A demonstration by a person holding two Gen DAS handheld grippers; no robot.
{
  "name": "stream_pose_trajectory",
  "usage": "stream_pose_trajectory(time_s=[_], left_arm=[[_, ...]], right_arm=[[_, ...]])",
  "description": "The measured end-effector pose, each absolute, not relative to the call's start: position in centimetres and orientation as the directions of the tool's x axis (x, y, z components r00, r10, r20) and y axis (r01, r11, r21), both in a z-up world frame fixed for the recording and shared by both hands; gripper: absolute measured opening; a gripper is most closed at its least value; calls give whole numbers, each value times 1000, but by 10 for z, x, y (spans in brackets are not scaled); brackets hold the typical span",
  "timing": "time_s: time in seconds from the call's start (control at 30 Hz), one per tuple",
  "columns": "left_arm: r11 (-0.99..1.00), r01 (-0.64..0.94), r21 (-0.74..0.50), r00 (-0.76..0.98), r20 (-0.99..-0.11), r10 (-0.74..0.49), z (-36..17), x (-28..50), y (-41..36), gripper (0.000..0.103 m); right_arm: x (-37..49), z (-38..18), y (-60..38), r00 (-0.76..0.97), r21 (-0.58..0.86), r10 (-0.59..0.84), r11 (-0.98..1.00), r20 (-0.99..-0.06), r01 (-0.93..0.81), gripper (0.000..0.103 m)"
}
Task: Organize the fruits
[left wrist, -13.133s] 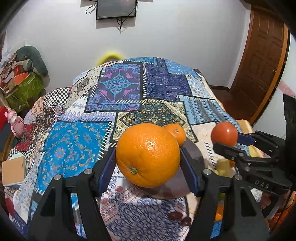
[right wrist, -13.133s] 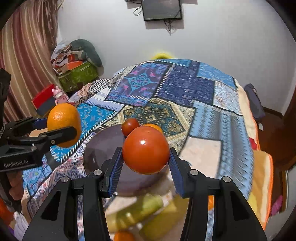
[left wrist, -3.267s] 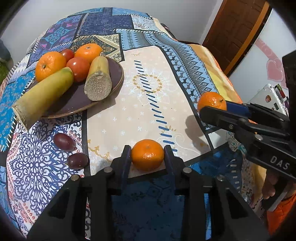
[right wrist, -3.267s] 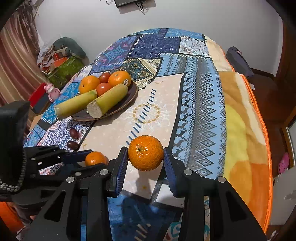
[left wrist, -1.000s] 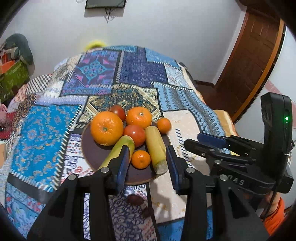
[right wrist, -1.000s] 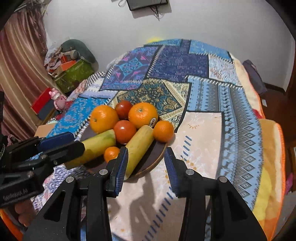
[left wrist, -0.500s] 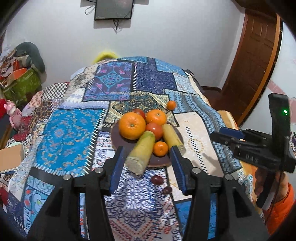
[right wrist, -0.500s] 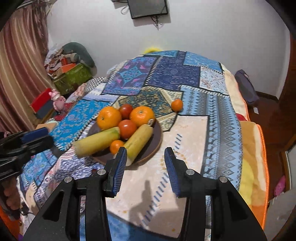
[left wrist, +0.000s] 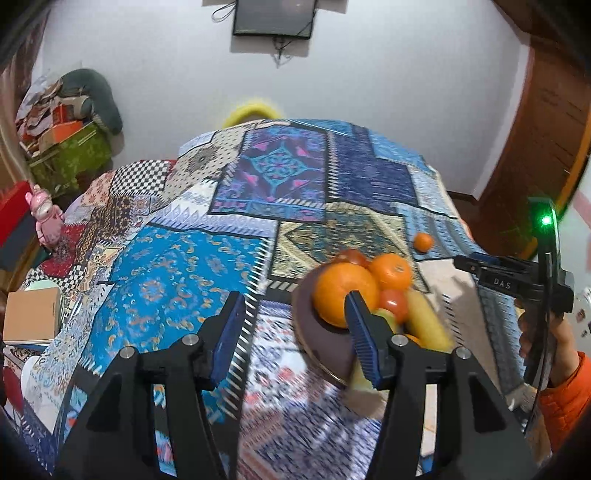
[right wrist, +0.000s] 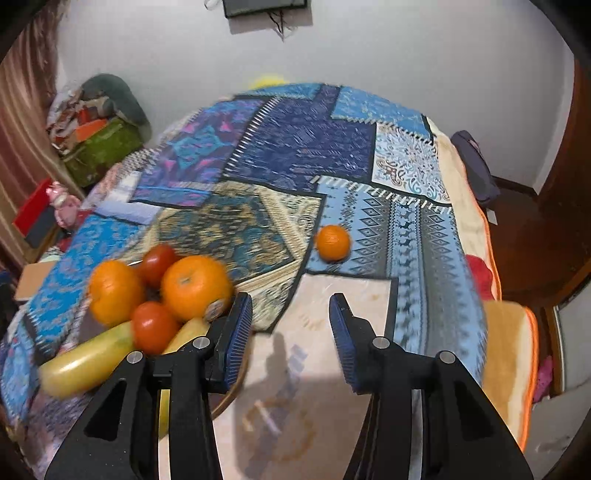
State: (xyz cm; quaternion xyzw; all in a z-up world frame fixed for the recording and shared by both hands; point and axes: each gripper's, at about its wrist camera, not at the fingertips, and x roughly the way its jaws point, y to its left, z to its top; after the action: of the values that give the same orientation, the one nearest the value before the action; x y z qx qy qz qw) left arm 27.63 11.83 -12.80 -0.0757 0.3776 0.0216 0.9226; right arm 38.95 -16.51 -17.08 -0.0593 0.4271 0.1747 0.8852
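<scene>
A dark brown plate on the patchwork bedspread holds two big oranges, two tomatoes and two long yellow-green fruits. A small mandarin lies alone on the bedspread beyond the plate; it also shows in the left wrist view. My left gripper is open and empty, left of the plate, its right finger in front of a big orange. My right gripper is open and empty, right of the plate and short of the mandarin. It shows in the left wrist view.
The patchwork bedspread covers a bed that drops off at the right edge. A wooden door is at the right. Boxes and clutter stand by the left wall. A screen hangs on the far wall.
Both grippers have swung: the left one to the left, so the plate sits right of its fingers; the right one to the right, nearer the lone mandarin. Both stay open and empty.
</scene>
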Motion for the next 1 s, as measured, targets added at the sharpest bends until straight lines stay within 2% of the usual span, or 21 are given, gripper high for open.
stream_pose_trajectory(time_s=[0.33,0.47,0.6,0.73,1.0], left_arm=[[979,-133,-154,667,-744,-26,-172,309,150,56],[978,-133,-162,666,-745,-32,-174,309,151,56],[979,-124,-159,674,-738,-34,-170,306,148,56],[983,-107,-149,684,-729,-36,-162,300,140,56],[986,-65,-153,690,-721,-66,-152,279,122,56]], right_arm=[[461,-200,-154,556,2,192,946,-809,-323,40],[482,-215,-144,533,-34,145,950,-834,-311,40],[483,-223,-143,527,-42,132,951,-839,-306,35],[454,-207,-143,527,6,202,937,-825,-350,35],[337,-143,-107,524,68,417,826,-743,-560,35]])
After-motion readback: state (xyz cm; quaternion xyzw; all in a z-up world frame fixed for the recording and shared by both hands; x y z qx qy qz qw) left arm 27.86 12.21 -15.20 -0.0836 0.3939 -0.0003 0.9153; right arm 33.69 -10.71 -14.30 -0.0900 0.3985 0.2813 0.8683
